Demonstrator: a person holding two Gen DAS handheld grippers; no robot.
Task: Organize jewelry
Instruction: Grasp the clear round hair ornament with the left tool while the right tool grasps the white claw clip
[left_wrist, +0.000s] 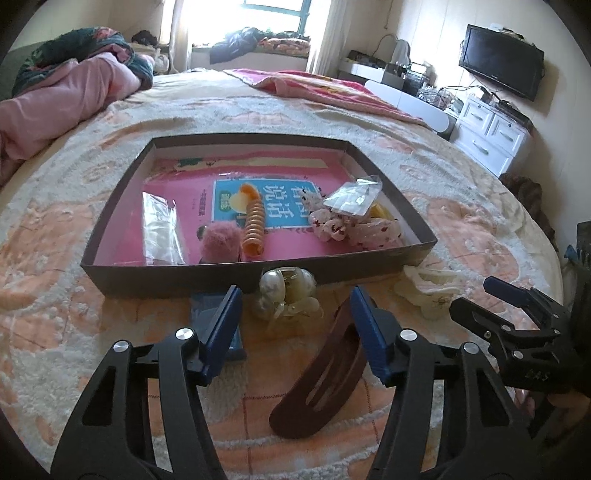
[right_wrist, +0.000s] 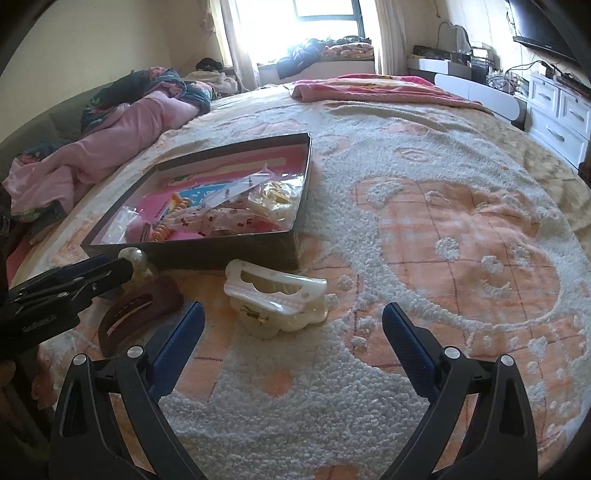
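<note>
- Jewelry and hair pieces are the job here: some already lie inside the shallow box (left_wrist: 417, 254) on the bedspread (right_wrist: 461, 240), some remain outside its near wall.
- The left gripper (left_wrist: 293, 325) has its jaws half apart, not pressing anything; a pearly claw clip (left_wrist: 284, 295) sits between and just beyond the tips, touching the box's near wall. A brown clip (left_wrist: 325, 373) lies right at the right-hand finger; whether they touch I cannot tell.
- The right gripper (right_wrist: 293, 325) stands wide and empty, its tips either side of bare bedspread, with a white claw clip (right_wrist: 275, 299) just ahead, near the box's near corner.
- Inside the box: an orange spiral tie (left_wrist: 254, 225), a pink pom-pom (left_wrist: 219, 242), a spotted scrunchie (left_wrist: 354, 225) and small clear bags.
- Judged from this, sorting is partly done; three clips near the box are left.
- Only the left view shows the box's floor plainly; only the right view shows the white clip whole.
</note>
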